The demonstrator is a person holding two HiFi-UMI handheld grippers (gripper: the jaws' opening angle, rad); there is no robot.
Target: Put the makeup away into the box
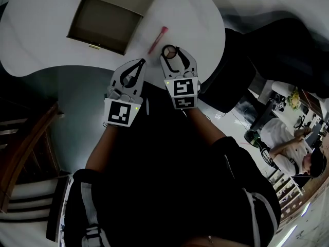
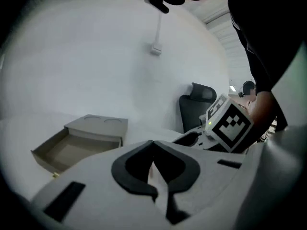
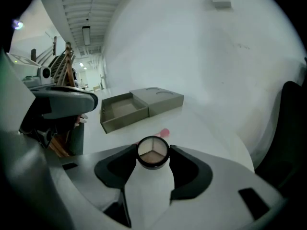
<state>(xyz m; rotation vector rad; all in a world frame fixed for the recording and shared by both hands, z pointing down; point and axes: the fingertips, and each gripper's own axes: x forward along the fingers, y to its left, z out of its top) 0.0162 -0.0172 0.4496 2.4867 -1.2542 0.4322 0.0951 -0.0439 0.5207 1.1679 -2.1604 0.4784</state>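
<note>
A round compact [image 3: 153, 151] with three powder shades sits between the fingertips of my right gripper [image 1: 174, 52], whose pads press on its two sides just above the white table [image 1: 46, 50]; the gripper is shut on it. A pink tube [image 1: 157, 39] lies on the table just beyond it, towards the box. The olive box [image 1: 105, 24] stands with its drawer pulled out, empty, at the far left, and shows as well in the left gripper view [image 2: 79, 145]. My left gripper [image 1: 140, 62] hovers left of the right one, its tips together with nothing between them.
The round table's near edge curves right under both grippers. A black office chair [image 2: 196, 104] stands beyond the table. A wooden chair [image 1: 25, 153] is at the lower left, and a seated person [image 1: 288, 143] is off to the right.
</note>
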